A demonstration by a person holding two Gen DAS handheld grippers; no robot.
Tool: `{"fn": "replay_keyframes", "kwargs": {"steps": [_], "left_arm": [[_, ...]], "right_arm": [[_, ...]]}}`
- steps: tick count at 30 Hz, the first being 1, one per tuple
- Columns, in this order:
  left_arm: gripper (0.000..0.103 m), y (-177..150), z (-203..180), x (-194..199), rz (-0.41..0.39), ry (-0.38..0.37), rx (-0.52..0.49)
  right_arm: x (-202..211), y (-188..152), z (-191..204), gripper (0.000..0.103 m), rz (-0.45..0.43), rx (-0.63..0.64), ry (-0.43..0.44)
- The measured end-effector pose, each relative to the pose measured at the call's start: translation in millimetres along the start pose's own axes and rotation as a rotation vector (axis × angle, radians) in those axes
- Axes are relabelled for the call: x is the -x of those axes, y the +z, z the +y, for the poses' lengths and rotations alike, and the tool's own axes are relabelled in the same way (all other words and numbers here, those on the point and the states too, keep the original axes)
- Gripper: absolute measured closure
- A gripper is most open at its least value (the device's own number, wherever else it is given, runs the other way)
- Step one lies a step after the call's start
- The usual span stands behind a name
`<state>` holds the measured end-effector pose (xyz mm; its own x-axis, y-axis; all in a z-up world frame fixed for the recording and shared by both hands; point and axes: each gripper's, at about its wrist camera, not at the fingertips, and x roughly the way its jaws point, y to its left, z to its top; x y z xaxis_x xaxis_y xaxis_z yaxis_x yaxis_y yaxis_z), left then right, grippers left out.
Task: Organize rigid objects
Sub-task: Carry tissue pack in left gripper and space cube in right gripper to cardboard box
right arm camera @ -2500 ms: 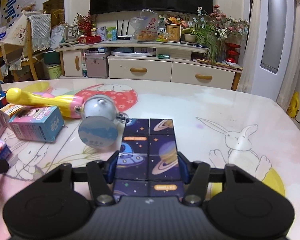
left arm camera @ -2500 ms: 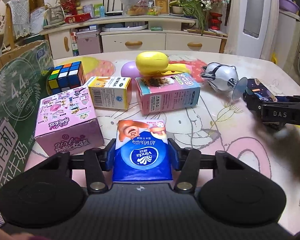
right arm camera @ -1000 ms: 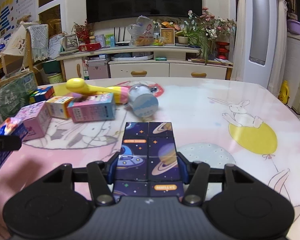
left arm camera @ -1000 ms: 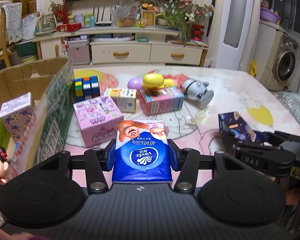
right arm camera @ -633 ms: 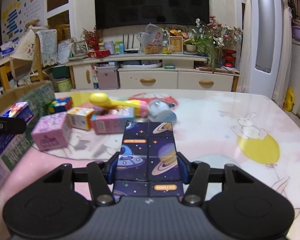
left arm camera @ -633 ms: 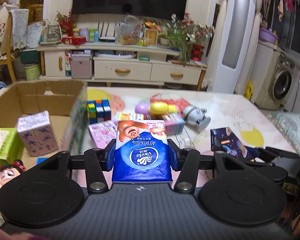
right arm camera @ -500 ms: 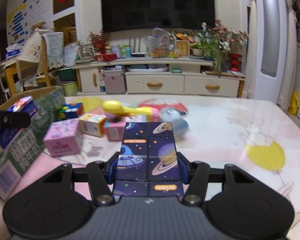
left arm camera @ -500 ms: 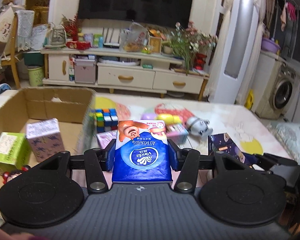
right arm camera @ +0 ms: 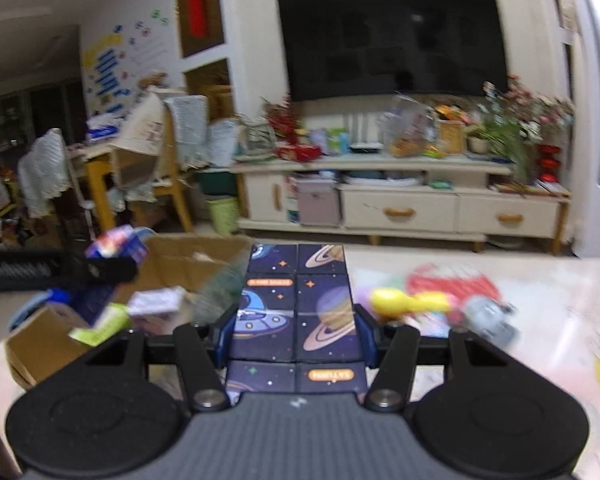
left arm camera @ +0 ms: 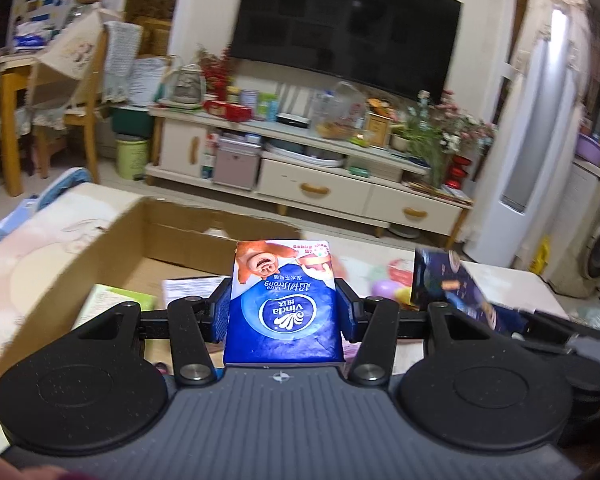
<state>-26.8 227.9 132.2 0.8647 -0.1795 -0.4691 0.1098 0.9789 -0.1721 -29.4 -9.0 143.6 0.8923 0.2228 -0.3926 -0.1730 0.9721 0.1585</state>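
Left gripper [left arm camera: 283,312] clamps Vinda tissue pack [left arm camera: 283,304], right gripper [right arm camera: 296,330] clamps space-print cube [right arm camera: 298,304], both above the cardboard box [left arm camera: 100,248] already holding small cartons; yellow toy [right arm camera: 404,302] and others remain on tabletop.

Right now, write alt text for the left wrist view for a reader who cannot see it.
The left hand-held gripper grips a blue tissue pack above an open cardboard box that holds a green carton. To the right, the other gripper carries a dark space-print box; a television hangs behind.
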Motion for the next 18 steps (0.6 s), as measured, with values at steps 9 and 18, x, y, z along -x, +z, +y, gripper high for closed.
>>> {"fn": "replay_keyframes", "kwargs": {"steps": [9,18], "left_arm": [[0.041,5.5,25.2,-8.5,0.021,0.104,0.054],[0.041,-0.6,32.1,-13.1,0.081,0.145,0.033]], "right_arm": [[-47.5,36.0,47.9,0.047,-0.020,-0.020,0.126],[-96.1,42.4,66.6,0.047,0.059,-0.027,0.167]]}}
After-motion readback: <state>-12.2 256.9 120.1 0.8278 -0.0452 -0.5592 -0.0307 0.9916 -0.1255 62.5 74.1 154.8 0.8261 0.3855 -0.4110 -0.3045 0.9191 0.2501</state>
